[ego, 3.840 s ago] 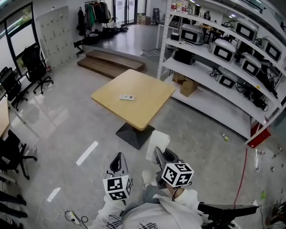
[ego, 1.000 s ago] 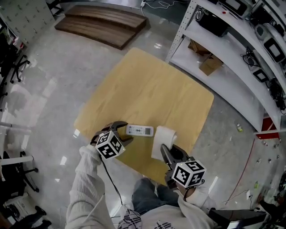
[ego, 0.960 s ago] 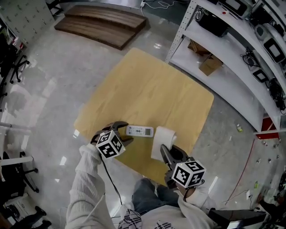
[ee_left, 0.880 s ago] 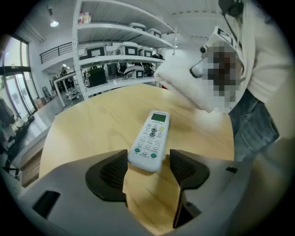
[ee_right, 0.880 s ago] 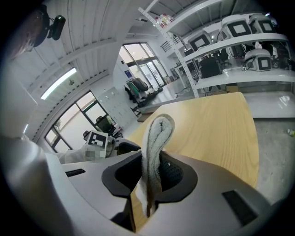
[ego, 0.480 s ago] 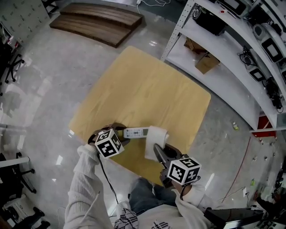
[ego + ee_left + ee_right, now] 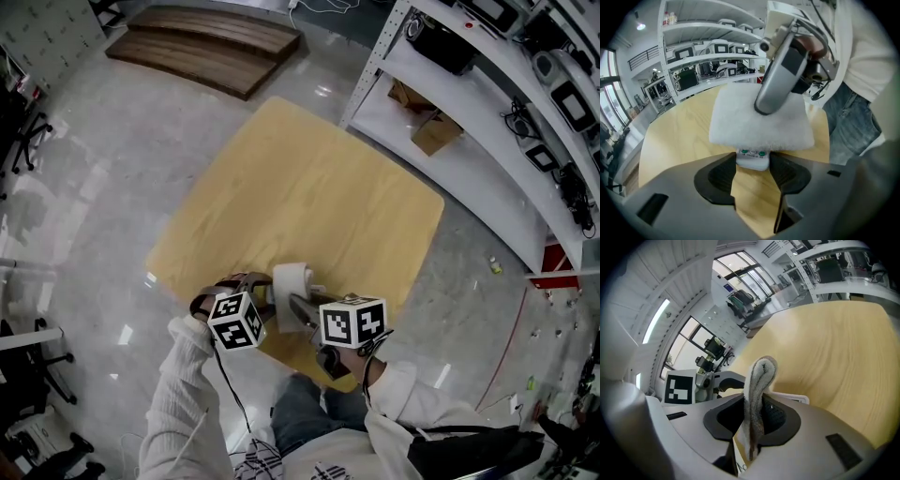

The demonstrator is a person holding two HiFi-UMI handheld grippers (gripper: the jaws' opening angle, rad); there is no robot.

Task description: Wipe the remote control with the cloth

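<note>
Right gripper (image 7: 754,423) clamped on folded cloth (image 7: 759,117) | left gripper (image 7: 753,169) closed on near end of remote control (image 7: 752,158), pinned flat at the near edge of the table (image 7: 309,187) | cloth laid over remote's far part | step judged: wipe starting; next, cloth to be drawn along remote, lightly pressed | containers: none seen on table.

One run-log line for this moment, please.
left claw: clamped on white rectangular plastic remote control | right claw: pinching folded white fabric cloth | cloth: laid over remote | surface: light wooden table
</note>
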